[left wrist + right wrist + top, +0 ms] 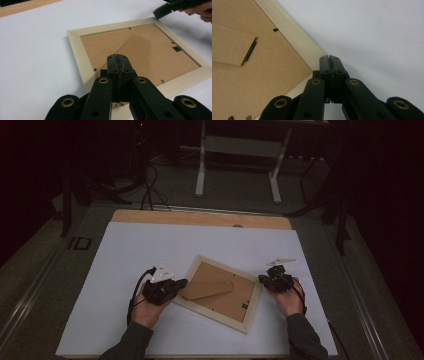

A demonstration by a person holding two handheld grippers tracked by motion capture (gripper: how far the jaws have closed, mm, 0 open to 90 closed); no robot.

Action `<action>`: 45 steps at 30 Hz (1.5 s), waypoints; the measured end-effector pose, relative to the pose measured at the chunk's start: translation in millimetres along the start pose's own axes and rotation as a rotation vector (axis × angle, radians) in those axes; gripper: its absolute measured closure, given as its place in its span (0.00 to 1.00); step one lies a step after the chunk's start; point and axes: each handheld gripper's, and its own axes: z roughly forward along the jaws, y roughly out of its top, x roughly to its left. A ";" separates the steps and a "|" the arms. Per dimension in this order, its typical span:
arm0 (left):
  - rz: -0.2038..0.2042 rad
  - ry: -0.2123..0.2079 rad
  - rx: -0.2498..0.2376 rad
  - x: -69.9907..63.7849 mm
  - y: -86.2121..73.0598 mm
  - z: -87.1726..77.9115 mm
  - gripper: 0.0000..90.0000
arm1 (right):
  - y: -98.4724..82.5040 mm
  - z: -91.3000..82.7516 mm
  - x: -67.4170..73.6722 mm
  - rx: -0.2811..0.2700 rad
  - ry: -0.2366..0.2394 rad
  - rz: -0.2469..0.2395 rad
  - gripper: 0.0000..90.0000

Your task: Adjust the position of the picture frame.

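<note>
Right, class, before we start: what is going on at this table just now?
A person sits at a white-covered table with a two-jaw gripper in each hand. A light wooden picture frame lies face down between them, its brown backing board and fold-out stand upward. The left gripper is at the frame's left edge, its shut tip over the backing. The right gripper is at the frame's right corner, also shut. Neither holds anything.

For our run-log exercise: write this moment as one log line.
frame: face down on white sheet | left gripper: shut, empty, at frame's left edge | right gripper: shut, empty, at frame's right corner
</note>
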 end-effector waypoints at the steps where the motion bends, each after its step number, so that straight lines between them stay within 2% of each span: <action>1: -0.004 0.004 -0.001 1.9 -0.4 -0.7 1.00 | -1.7 -0.7 -0.1 -0.002 -0.003 0.007 1.00; 7: -0.046 0.021 0.002 13.1 -4.2 -1.1 1.00 | -11.0 -4.6 -1.2 -0.008 -0.007 0.037 1.00; 12: -0.058 0.029 0.019 17.0 -7.4 4.0 1.00 | -19.0 -6.7 -0.7 -0.002 -0.011 0.060 1.00; 22: -0.084 0.036 0.065 24.1 -16.8 16.1 1.00 | -37.8 -7.0 4.1 0.011 0.011 0.104 1.00; 28: -0.087 0.047 0.100 27.5 -22.3 25.1 1.00 | -41.6 -7.4 8.6 0.019 0.007 0.101 1.00; 34: -0.119 0.069 0.123 35.2 -28.5 30.2 1.00 | -43.5 -8.5 11.0 0.018 0.007 0.098 1.00; 43: -0.122 0.069 0.165 35.4 -32.0 40.9 1.00 | -45.5 -10.7 18.3 0.027 0.019 0.079 1.00; 45: -0.124 0.079 0.173 35.7 -32.6 41.7 1.00 | -45.2 -10.5 20.7 0.029 0.021 0.069 1.00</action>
